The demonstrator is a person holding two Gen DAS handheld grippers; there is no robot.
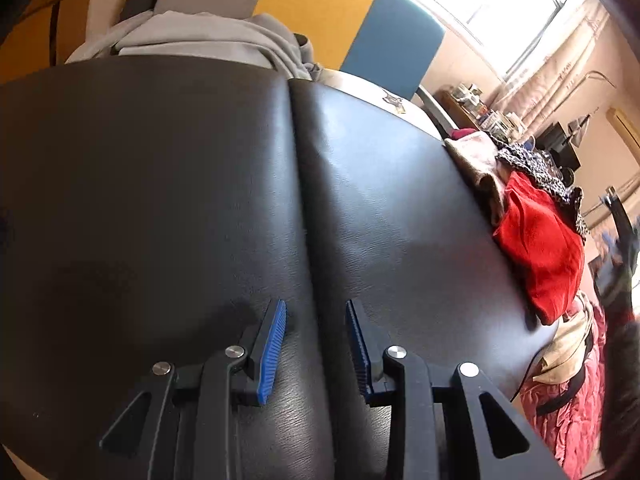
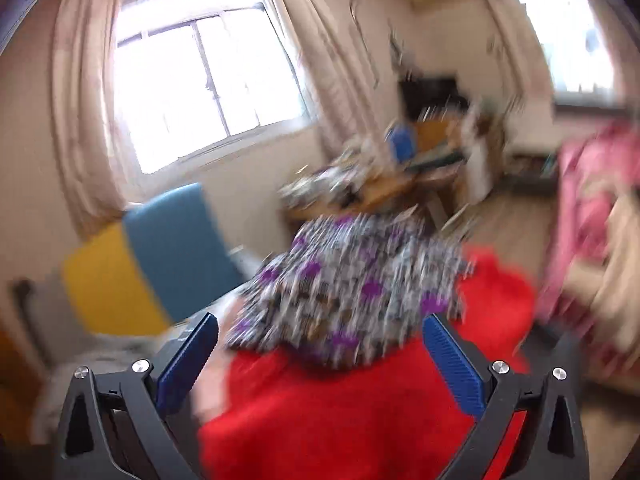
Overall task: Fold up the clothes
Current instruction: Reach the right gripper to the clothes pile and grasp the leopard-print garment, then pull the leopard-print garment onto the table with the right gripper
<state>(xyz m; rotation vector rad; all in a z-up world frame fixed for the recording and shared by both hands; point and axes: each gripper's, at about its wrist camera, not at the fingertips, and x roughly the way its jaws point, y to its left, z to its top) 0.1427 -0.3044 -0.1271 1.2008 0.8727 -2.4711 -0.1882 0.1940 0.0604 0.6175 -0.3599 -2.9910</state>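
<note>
Left gripper (image 1: pixel 316 350): fingers partly open, nothing between them, over the bare black worktop (image 1: pixel 160 200).
Right gripper (image 2: pixel 320 364): fingers spread wide, gripping nothing, aimed at the pile; view blurred.
Unfolded pile: red garment (image 1: pixel 540 240), patterned garment (image 2: pixel 352 280) on top, at the worktop's right edge.
Grey garment (image 1: pixel 208 40): at the far edge; whether folded cannot be told.
Progress: apparently between garments; the pile remains.

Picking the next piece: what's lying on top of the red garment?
A purple-patterned garment lies over the red garment's far part. How far the red cloth runs beneath it is hidden.
</note>
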